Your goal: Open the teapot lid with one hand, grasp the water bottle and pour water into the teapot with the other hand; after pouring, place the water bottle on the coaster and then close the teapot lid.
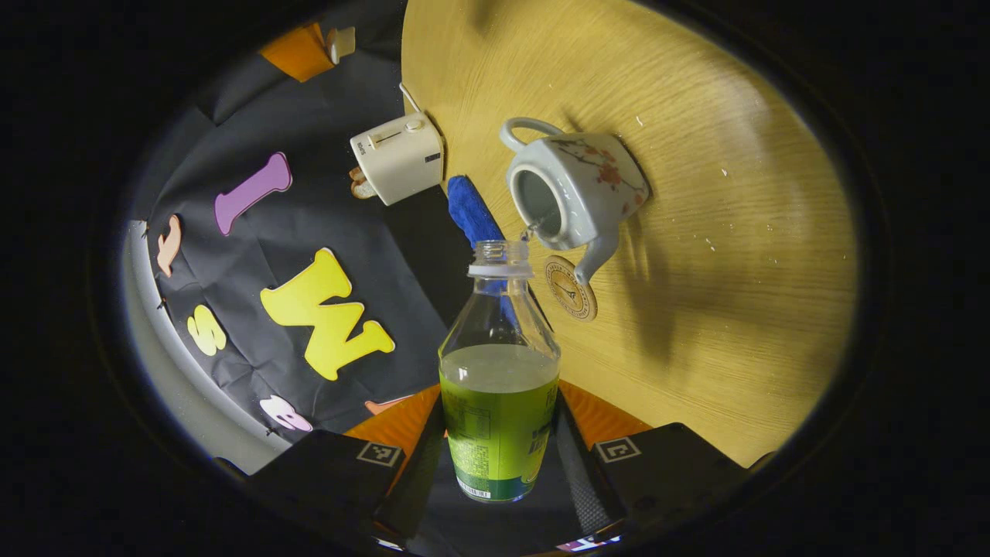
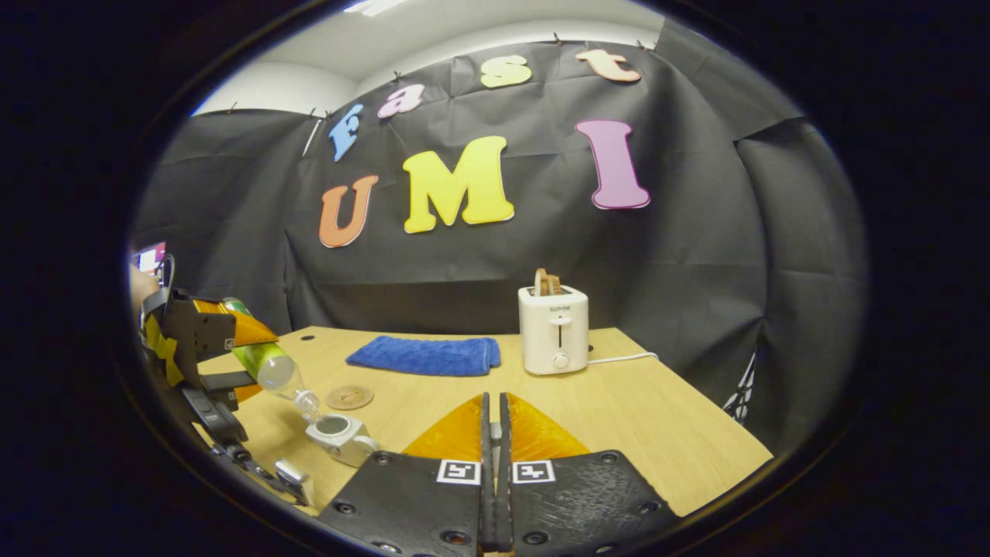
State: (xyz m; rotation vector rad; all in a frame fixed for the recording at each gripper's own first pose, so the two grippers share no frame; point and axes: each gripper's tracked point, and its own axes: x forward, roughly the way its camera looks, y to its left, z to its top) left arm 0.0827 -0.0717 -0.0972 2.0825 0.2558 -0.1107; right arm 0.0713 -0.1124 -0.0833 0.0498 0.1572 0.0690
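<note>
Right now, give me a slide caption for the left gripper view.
Left gripper tilts the uncapped water bottle, mouth at the open teapot.

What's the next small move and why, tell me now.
Probably keep tipping the water bottle, held in the left tongs: its uncapped mouth sits at the lidless teapot's opening, water still fills the lower bottle, and the coaster waits beside the spout.

Staged recording booth, not a real kitchen: black cloth wall (image 2: pixel 696 255) pinned behind a bare wooden table (image 2: pixel 634 418) holding props: toaster (image 2: pixel 554 329), folded blue towel (image 2: pixel 425 356), coaster (image 2: pixel 349 397).
</note>
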